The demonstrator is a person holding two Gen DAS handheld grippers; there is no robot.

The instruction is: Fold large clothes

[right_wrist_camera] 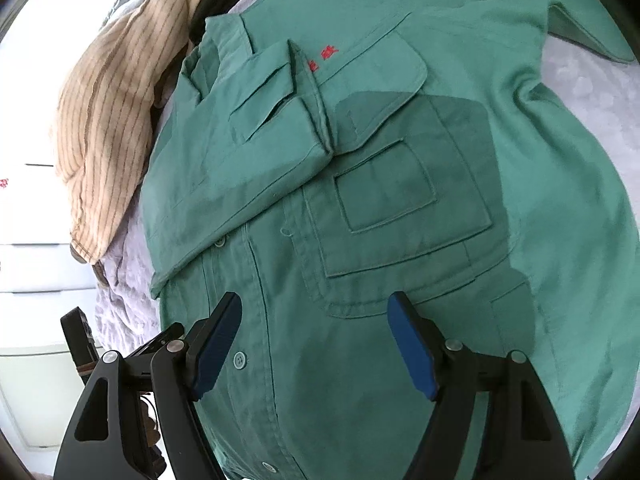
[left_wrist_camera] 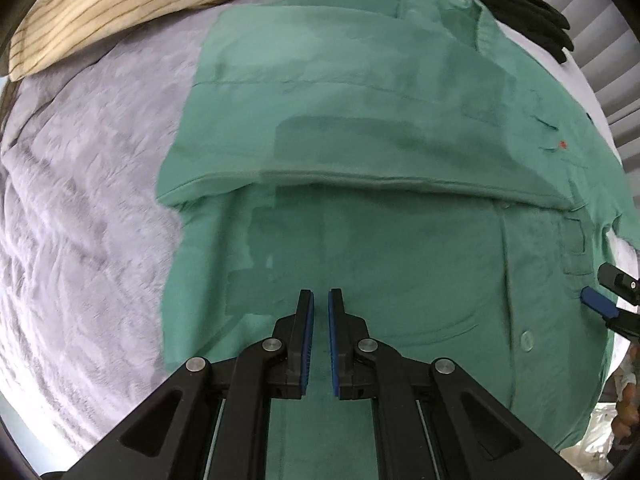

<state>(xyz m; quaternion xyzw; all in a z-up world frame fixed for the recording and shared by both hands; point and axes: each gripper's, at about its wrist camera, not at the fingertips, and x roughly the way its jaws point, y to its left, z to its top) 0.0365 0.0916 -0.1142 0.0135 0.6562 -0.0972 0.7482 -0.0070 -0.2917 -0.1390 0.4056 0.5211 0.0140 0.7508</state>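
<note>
Lavender bedding (left_wrist_camera: 80,240) carries the green shirt (left_wrist_camera: 360,120), one side folded over ahead of my left gripper (left_wrist_camera: 320,294), nearly closed on nothing; my right gripper (right_wrist_camera: 316,300) gapes above the pocket (right_wrist_camera: 400,216), seemingly ready to grab.

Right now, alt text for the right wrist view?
A green work shirt lies front-up on a lavender blanket, one sleeve folded across its chest. The right gripper hovers open above the button placket, holding nothing. A tan striped garment sits beyond the shirt at upper left.
</note>
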